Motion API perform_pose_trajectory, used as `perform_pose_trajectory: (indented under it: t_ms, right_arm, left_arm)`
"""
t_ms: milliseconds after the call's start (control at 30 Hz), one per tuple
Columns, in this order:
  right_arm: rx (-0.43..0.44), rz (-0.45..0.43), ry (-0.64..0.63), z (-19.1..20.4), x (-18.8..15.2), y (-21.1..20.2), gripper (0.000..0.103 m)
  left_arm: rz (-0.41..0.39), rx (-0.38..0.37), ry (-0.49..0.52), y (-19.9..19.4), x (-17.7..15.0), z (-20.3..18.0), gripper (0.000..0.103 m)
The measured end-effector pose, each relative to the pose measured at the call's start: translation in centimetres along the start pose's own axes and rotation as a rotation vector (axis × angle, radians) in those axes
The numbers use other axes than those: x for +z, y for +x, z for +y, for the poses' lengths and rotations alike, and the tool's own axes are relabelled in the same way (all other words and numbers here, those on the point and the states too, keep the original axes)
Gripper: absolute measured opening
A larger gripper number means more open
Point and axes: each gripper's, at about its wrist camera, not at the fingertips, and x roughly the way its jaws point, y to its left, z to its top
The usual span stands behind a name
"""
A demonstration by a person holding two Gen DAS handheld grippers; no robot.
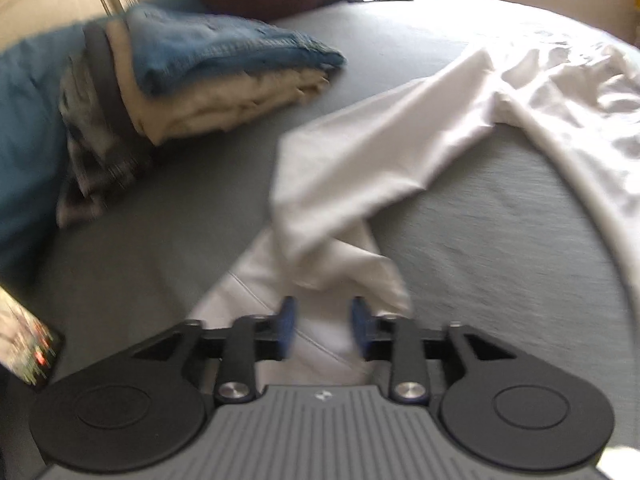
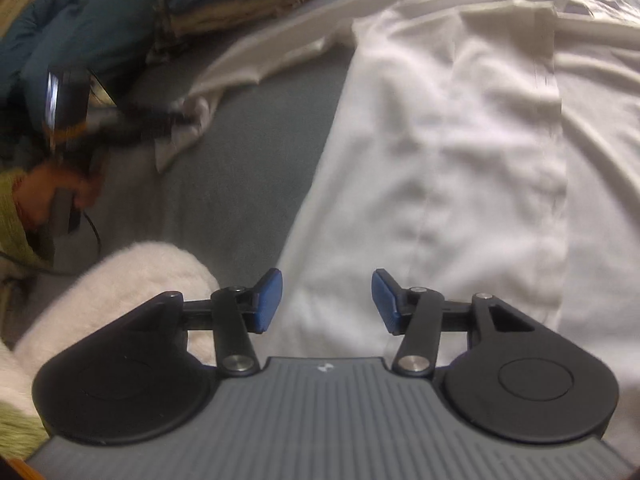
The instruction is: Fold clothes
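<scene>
Shirt: one white shirt [image 2: 460,140] is spread on the grey bed [image 2: 240,184]; its sleeve [image 1: 352,168] runs toward 6 o'clock in the left view.
Left tongs [image 1: 323,326]: narrowly parted, sleeve cloth is seen between the blue pads [image 1: 289,320]; a firm grip cannot be told.
Right tongs [image 2: 327,300]: wide apart, nothing held, shirt hem directly ahead at 12 o'clock.
Stack: one pile of folded clothes [image 1: 208,76] at 10 o'clock, well apart from the sleeve.
Other: a white fluffy thing [image 2: 132,276] at 9 o'clock of the right tongs.

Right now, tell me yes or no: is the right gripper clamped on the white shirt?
No: the right gripper is open, its blue pads set wide apart over the white shirt, pinching no cloth.
</scene>
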Motion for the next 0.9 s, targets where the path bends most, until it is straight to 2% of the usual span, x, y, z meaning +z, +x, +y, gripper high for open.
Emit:
perform_pose_trajectory:
  t_ms: [133,200,333,433,533,667,733,767,800,833,900]
  right_arm:
    - [0.050,-0.030,0.004,-0.1,5.7,-1.6,0.049]
    - [0.083,-0.042,-0.001,0.3,8.7,-1.8,0.049]
    - [0.149,-0.029,-0.071,3.1,14.8,-0.7,0.049]
    - [0.211,0.003,-0.093,5.8,19.3,2.0,0.049]
    - [0.232,0.000,-0.124,7.9,22.2,3.6,0.049]
    - [0.222,0.029,-0.117,9.4,25.1,6.7,0.049]
    - [0.233,0.044,-0.092,9.5,25.2,7.7,0.049]
    - [0.232,0.056,-0.075,9.4,25.0,8.2,0.049]
    - [0.221,0.069,-0.059,9.2,24.6,8.6,0.049]
    - [0.209,0.081,-0.043,9.1,24.3,9.0,0.049]
    - [0.182,0.100,-0.021,8.9,23.7,9.7,0.049]
  left_arm:
    - [0.085,-0.116,-0.102,-2.3,-0.5,0.5,0.046]
    - [0.134,-0.136,-0.198,-2.8,-0.7,1.6,0.046]
    - [0.195,-0.036,-0.463,-2.2,-0.7,6.1,0.047]
    - [0.217,0.012,-0.640,-0.7,-0.4,10.0,0.055]
    - [0.244,0.008,-0.707,1.7,-0.2,11.9,0.055]
    - [0.257,-0.004,-0.705,4.5,0.4,12.1,0.053]
    - [0.240,0.003,-0.678,5.0,0.8,11.6,0.044]
    - [0.231,0.007,-0.665,5.2,1.0,11.3,0.035]
    - [0.227,0.012,-0.648,5.3,1.2,11.0,0.009]
    - [0.230,0.019,-0.626,5.3,1.4,10.7,0.004]
    - [0.216,0.043,-0.611,4.5,2.0,10.7,0.002]
